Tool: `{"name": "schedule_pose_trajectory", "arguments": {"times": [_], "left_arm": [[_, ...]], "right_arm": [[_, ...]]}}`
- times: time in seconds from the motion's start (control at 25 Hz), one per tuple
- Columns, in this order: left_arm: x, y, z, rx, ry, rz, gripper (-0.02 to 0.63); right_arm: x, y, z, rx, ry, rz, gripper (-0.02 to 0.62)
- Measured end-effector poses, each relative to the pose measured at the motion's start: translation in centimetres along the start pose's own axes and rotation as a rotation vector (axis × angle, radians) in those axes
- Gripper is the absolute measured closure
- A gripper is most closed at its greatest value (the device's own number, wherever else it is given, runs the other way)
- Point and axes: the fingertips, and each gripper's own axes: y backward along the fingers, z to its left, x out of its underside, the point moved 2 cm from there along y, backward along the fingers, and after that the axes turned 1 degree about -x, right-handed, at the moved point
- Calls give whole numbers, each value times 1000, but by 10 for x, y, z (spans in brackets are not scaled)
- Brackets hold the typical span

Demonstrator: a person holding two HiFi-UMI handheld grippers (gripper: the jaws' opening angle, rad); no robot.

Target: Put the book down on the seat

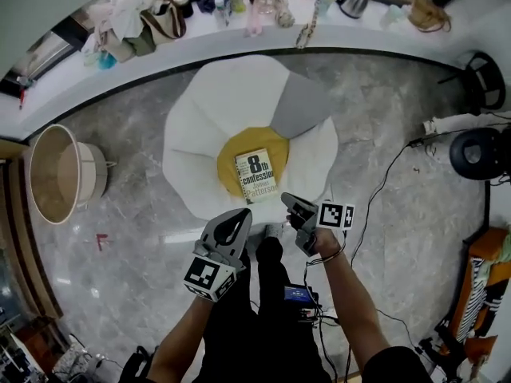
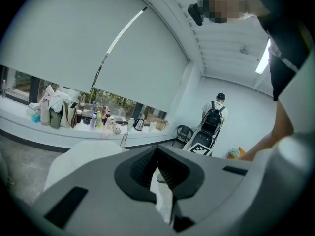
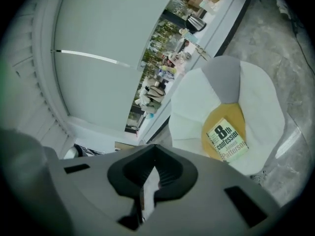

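Note:
The book, a pale paperback with large dark print on its cover, lies flat on the yellow centre of a flower-shaped seat with white petals and one grey petal. No gripper touches it. My left gripper hovers just in front of the seat's near edge, jaws shut and empty. My right gripper hangs beside it to the right, also shut on nothing. In the right gripper view the book shows beyond the closed jaws. The left gripper view looks over its closed jaws toward the window.
A round wooden tub stands on the marble floor at the left. The curved window ledge behind the seat carries bottles, bags and a kettle. Cables and a black chair are at the right. A person with a backpack stands far off.

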Motion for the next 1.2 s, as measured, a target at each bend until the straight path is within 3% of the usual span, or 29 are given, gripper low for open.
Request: {"name": "schedule_pose_trajectory", "arguments": {"times": [0.28, 0.48, 0.6, 0.72, 0.96, 1.2], "left_arm": [[-37, 31, -36, 33, -36, -10, 597], [-67, 46, -68, 80, -76, -49, 597], [-78, 57, -78, 79, -60, -74, 597], [-77, 69, -81, 68, -25, -90, 597], [-83, 84, -83, 62, -38, -102, 597], [-108, 80, -80, 74, -74, -138, 597]], "right_arm": [[-14, 44, 106, -101, 118, -84, 580], [-16, 79, 156, -102, 253, -136, 580], [-12, 95, 188, -114, 314, -166, 580], [3, 106, 206, -118, 389, -182, 580], [30, 116, 230, -126, 485, -170, 580], [17, 123, 254, -132, 578, -202, 580]]}}
